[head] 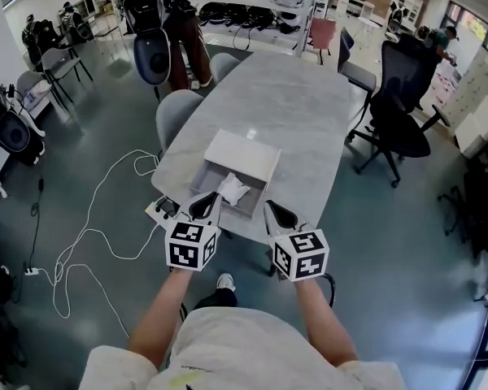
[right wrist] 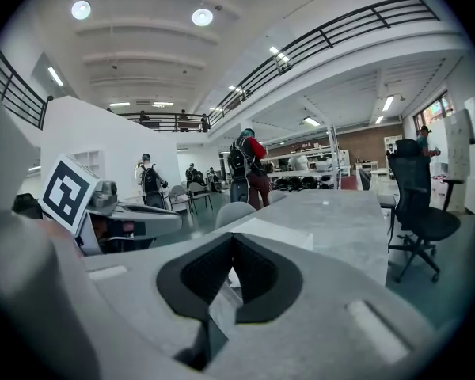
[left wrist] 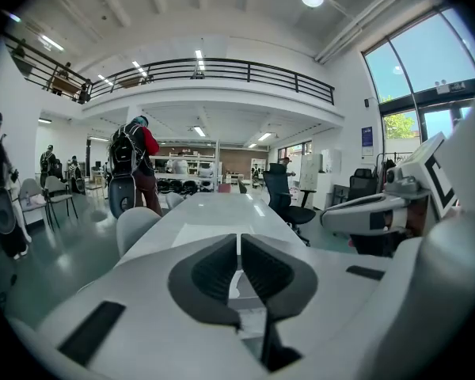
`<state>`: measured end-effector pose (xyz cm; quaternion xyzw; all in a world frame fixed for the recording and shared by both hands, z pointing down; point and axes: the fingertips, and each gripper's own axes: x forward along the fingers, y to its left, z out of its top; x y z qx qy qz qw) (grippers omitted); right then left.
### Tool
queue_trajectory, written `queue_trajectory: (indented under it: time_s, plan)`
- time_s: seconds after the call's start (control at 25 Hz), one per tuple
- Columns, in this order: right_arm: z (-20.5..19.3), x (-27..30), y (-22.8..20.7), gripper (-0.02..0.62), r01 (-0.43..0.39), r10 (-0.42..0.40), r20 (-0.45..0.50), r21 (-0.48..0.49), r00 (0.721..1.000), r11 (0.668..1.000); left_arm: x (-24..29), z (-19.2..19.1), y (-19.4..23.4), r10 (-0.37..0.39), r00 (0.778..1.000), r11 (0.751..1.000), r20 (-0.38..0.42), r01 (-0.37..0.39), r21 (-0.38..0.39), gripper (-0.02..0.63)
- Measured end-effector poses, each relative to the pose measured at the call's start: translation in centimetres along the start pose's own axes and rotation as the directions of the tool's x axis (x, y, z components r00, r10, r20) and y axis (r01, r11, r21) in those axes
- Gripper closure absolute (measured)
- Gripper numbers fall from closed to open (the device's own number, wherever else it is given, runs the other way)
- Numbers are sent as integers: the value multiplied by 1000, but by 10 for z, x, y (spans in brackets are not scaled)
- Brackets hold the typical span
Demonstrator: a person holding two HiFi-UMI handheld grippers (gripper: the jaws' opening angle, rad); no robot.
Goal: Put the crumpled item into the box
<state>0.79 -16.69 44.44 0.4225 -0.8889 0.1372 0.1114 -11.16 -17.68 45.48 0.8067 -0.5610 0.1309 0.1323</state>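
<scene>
A white crumpled item (head: 233, 189) lies inside the open grey box (head: 205, 177) at the near end of the table. The box's white lid (head: 244, 154) stands open behind it. My left gripper (head: 204, 205) hovers at the box's near left corner, jaws together and holding nothing. My right gripper (head: 277, 212) sits just off the box's near right corner, also shut and empty. In the left gripper view the left gripper (left wrist: 239, 248) shows closed pads, and the right gripper (left wrist: 380, 209) is seen beside it. The right gripper view shows the right gripper (right wrist: 232, 248) closed too.
The long grey table (head: 301, 112) stretches away from me. Grey chairs (head: 175, 114) stand on its left and black office chairs (head: 398, 124) on its right. A person with a backpack (head: 159, 19) stands at the far left end. A white cable (head: 89, 234) and power strip (head: 159, 211) lie on the floor.
</scene>
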Motion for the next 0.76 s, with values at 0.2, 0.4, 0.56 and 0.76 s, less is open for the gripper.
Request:
queue_trajectory:
  time_s: [0.2,0.4,0.56,0.76]
  plan:
    - [-2,-6,6,591,-14,14,7,-3,1000,1000,-8,-6,-3,7,1000,1000,-1,-7,-8,588]
    - [-5,-6,13,591,-20,20,7,-6,1000,1000,-12,-12,-2,6,1000,1000,-10,-6,-4,588]
    - [-6,-7,9,591,-23,23,7,-6,1000,1000,-9,-11,-6,5,1000,1000,-12,-5,1,588]
    - [-4,-8,4,591,-24,24,9,-6,1000,1000,-5,-10,-10,1,1000,1000,-15,-1,5,588]
